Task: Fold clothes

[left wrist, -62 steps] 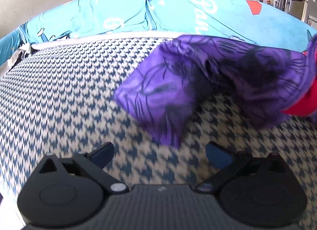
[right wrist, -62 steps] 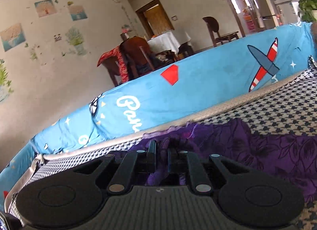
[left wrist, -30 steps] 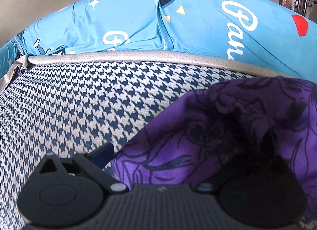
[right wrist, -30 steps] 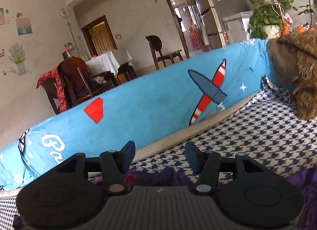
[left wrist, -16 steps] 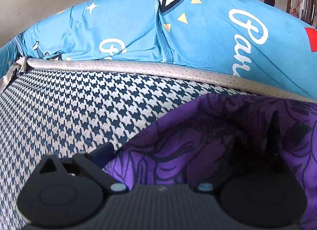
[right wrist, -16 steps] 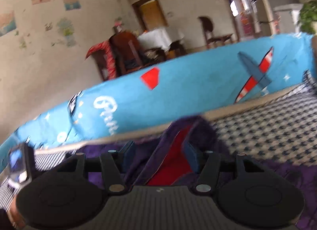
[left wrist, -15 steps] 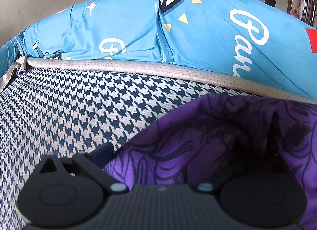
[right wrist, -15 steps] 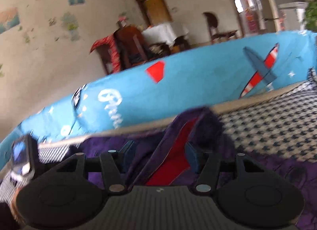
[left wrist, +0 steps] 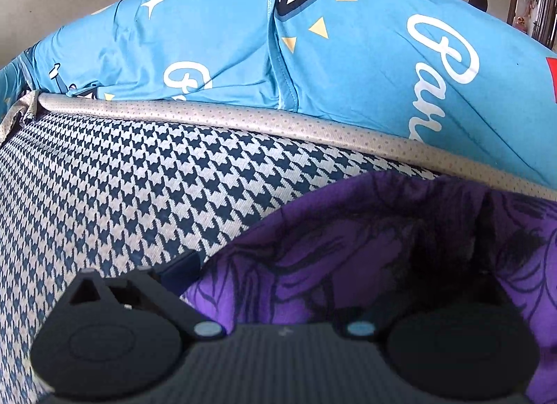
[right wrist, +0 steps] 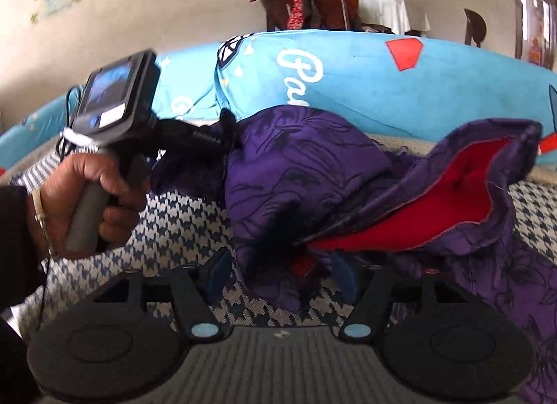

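Only from the right tongs (right wrist: 282, 273) — spread — red lining of purple garment (right wrist: 306, 174); left tongs' (left wrist: 313, 264) spread unclear.

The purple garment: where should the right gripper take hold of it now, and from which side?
Take the purple garment at its turned-back hem, where the red lining shows. That edge stands raised off the houndstooth cover, so I'd bring the open right gripper in low from the near side, one finger under, one over.
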The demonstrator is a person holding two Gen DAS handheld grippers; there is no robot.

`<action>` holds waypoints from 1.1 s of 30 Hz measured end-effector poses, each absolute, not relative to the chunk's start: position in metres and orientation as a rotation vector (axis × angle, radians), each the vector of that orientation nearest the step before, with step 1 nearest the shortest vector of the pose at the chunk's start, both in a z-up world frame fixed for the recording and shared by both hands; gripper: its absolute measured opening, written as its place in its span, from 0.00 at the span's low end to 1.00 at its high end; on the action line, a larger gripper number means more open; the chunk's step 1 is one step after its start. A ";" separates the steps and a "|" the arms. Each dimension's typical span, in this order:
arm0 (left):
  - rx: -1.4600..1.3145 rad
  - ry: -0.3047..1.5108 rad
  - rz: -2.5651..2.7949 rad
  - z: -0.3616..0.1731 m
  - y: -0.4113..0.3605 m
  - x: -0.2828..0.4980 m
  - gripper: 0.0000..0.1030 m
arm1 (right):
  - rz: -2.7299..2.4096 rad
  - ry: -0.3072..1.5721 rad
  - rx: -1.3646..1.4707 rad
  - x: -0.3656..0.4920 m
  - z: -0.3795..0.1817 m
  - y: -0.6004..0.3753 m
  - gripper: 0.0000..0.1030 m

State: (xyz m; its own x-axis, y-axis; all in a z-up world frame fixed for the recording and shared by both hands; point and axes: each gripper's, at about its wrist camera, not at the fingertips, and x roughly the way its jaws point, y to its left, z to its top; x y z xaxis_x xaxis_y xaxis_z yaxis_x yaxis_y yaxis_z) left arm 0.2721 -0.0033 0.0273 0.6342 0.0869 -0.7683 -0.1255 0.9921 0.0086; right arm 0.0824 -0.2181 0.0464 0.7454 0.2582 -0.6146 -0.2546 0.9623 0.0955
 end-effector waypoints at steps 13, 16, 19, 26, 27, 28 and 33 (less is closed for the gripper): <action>-0.081 0.899 0.116 0.023 -0.004 0.285 1.00 | 0.264 0.705 -0.039 0.104 0.021 -0.184 0.32; -0.075 0.902 0.116 0.025 -0.003 0.283 1.00 | 0.282 0.705 -0.009 0.106 0.024 -0.186 0.10; -0.077 0.905 0.113 0.030 -0.001 0.279 1.00 | 0.319 0.690 0.040 0.105 0.031 -0.190 0.07; -0.097 0.872 0.088 0.052 0.010 0.257 1.00 | 0.407 0.593 0.254 0.098 0.065 -0.214 0.07; -0.101 0.865 0.082 0.056 0.012 0.253 1.00 | 0.422 0.586 0.278 0.097 0.070 -0.217 0.07; -0.104 0.856 0.075 0.061 0.013 0.248 1.00 | 0.430 0.571 0.294 0.094 0.075 -0.218 0.07; -0.093 0.805 0.043 0.085 0.020 0.220 1.00 | 0.459 0.513 0.337 0.082 0.096 -0.219 0.07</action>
